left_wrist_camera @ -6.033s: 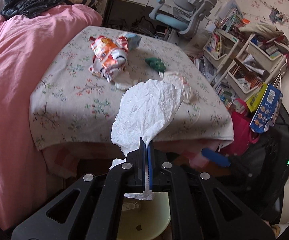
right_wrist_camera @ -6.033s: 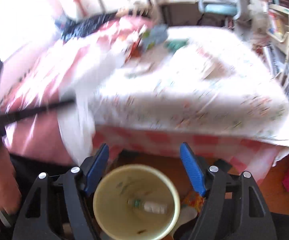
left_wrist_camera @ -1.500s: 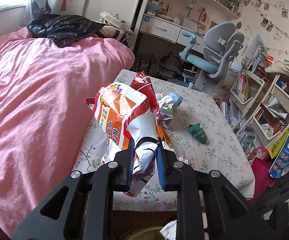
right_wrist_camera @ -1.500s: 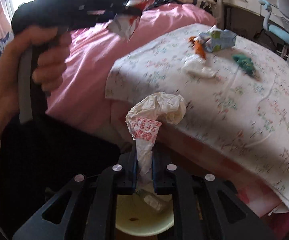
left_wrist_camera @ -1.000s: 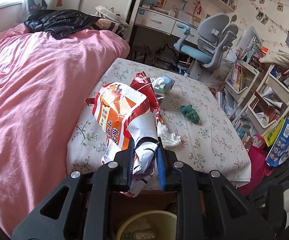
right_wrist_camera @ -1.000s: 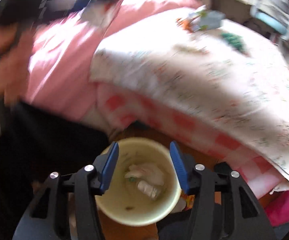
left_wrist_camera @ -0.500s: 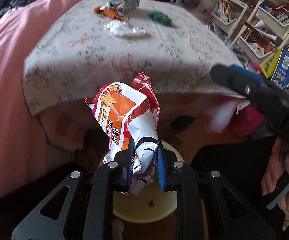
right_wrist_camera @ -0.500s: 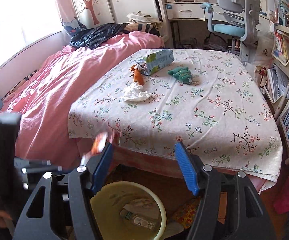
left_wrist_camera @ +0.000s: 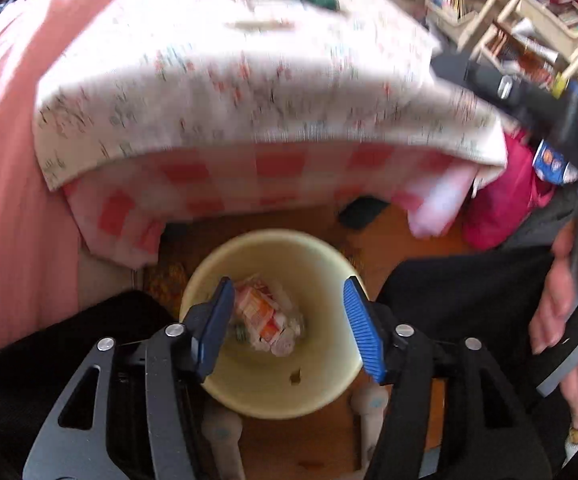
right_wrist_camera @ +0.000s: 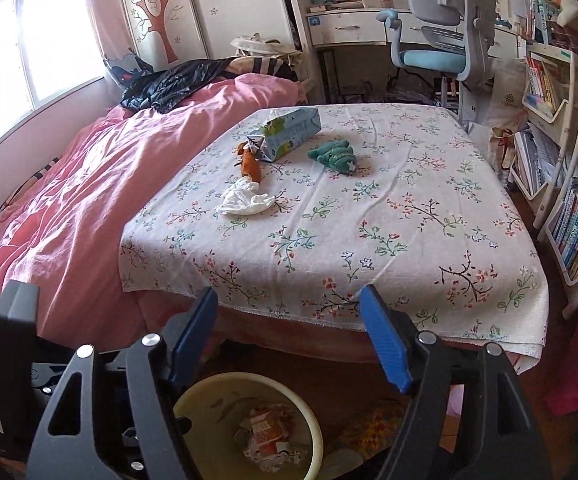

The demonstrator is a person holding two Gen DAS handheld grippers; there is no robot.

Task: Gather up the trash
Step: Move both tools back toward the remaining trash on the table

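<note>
Hanging over the bin [left_wrist_camera: 331,248], the left gripper [left_wrist_camera: 289,322] has its jaws opening with nothing between them; the snack bag [left_wrist_camera: 259,312] lies inside the bin. On the tablecloth [right_wrist_camera: 409,220], left to right, lie a tissue [right_wrist_camera: 243,200], carton [right_wrist_camera: 289,134] and green toy [right_wrist_camera: 335,156]. The right gripper [right_wrist_camera: 289,334] is opening, empty.

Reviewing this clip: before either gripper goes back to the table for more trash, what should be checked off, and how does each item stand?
1. Snack wrapper inside bin: ok.
2. Left gripper empty, jaws opening: ok.
3. Right gripper empty, jaws opening: ok.
4. Trash left on table: white tissue, carton, orange scrap: not ok.
5. Green item is trash: cannot tell.
</note>
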